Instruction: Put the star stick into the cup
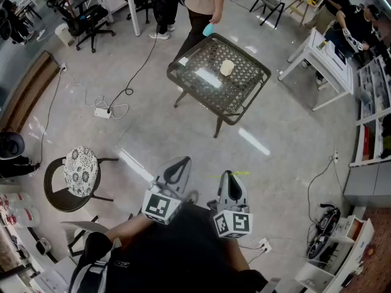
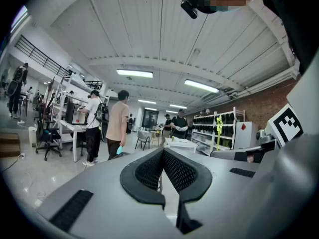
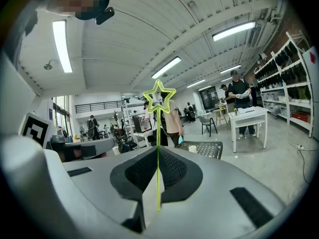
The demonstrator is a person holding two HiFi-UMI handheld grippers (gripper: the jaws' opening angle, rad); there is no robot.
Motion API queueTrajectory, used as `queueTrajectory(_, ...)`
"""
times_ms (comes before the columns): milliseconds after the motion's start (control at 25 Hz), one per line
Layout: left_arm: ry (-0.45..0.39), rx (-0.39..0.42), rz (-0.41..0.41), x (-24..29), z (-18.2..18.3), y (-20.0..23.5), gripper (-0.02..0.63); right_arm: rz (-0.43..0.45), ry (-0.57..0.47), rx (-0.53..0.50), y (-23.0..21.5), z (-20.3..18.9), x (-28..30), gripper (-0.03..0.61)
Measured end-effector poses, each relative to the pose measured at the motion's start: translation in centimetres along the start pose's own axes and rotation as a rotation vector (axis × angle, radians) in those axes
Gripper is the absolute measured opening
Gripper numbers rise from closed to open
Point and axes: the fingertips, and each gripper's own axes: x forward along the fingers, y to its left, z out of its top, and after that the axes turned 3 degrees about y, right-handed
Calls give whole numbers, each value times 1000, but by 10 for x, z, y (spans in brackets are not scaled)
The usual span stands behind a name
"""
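Note:
The star stick (image 3: 159, 94) is a thin yellow-green rod topped by an outlined star, standing up between the jaws of my right gripper (image 3: 157, 151), which is shut on it. In the head view the stick (image 1: 241, 173) is only a faint yellow line at that gripper (image 1: 227, 176). The cup (image 1: 226, 68), small and pale, stands on a dark mesh table (image 1: 183, 78) far ahead on the floor; it also shows as the cup (image 3: 192, 149) just beyond the jaws. My left gripper (image 1: 177, 163) is held beside the right one, its jaws (image 2: 162, 151) shut with nothing between them.
A person (image 1: 198, 5) stands at the mesh table's far side with a light blue object (image 1: 208, 28) in hand. A stool with a patterned seat (image 1: 80, 168) is at left, a white table (image 1: 324, 60) at right. A power strip and cables (image 1: 102, 112) lie on the floor.

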Motion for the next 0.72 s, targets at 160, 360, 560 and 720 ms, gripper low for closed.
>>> queueTrajectory(160, 3, -3, 2, 2, 0, -4, 15, 5, -5, -5, -3, 4, -3, 14)
queueTrajectory(360, 1, -12, 2, 6, -2, -14, 15, 12, -6, 2, -10, 5, -9, 14)
queueTrajectory(560, 4, -24, 6, 15, -6, -32, 15, 20, -14, 6, -27, 9, -14, 14)
queueTrajectory(720, 11, -14, 20, 22, -11, -46, 17, 38, -10, 13, -42, 6, -17, 14)
